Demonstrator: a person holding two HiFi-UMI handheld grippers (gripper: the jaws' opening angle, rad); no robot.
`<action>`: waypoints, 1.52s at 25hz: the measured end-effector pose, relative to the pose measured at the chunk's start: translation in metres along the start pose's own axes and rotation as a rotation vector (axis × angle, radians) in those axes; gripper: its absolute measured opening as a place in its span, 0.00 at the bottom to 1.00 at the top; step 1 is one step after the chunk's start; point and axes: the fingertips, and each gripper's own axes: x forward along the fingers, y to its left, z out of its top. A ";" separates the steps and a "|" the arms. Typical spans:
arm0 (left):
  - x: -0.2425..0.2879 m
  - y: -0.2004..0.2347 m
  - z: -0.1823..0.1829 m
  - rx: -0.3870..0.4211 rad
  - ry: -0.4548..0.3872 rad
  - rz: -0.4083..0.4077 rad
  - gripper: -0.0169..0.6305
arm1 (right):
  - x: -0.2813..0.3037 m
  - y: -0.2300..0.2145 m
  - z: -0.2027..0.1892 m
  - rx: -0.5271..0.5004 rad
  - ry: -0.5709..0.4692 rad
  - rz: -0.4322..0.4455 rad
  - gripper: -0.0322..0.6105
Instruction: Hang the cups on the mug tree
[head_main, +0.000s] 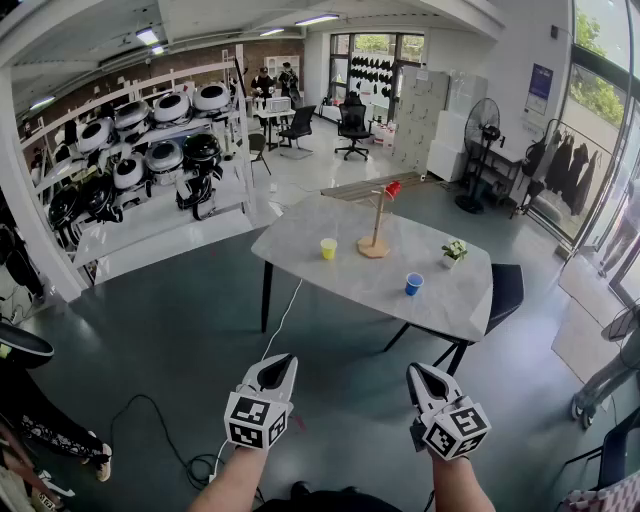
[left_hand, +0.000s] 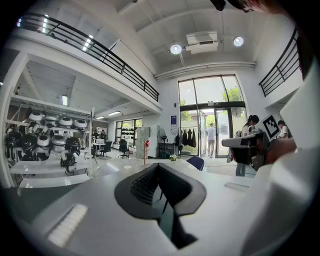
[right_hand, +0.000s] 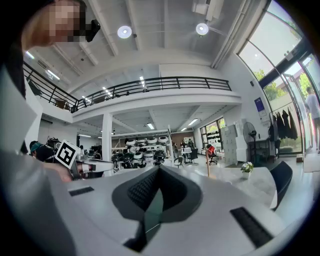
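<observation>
A wooden mug tree (head_main: 376, 225) stands on the grey marble table (head_main: 300, 255), with a red cup (head_main: 393, 188) hanging on its top right arm. A yellow cup (head_main: 328, 248) sits left of the tree's base. A blue cup (head_main: 413, 284) sits nearer the front edge. My left gripper (head_main: 279, 360) and right gripper (head_main: 420, 372) are held side by side well short of the table, both shut and empty. The mug tree (left_hand: 145, 151) and red cup (right_hand: 210, 149) show small and far off in the left and right gripper views.
A small potted plant (head_main: 454, 251) stands at the table's right side, with a dark chair (head_main: 506, 290) beyond that edge. A white rack of helmets (head_main: 150, 150) fills the left. Cables (head_main: 170, 440) lie on the floor near my feet. A fan (head_main: 481, 130) stands at the back right.
</observation>
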 end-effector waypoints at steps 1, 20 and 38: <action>0.002 0.000 0.002 0.002 -0.003 -0.001 0.04 | 0.001 -0.001 0.001 0.001 -0.004 -0.001 0.04; 0.004 -0.006 0.008 0.020 -0.001 -0.013 0.04 | -0.004 0.001 0.006 -0.001 -0.014 0.021 0.04; -0.012 0.020 0.005 -0.011 -0.032 0.028 0.44 | -0.004 -0.008 -0.003 0.055 -0.020 -0.061 0.48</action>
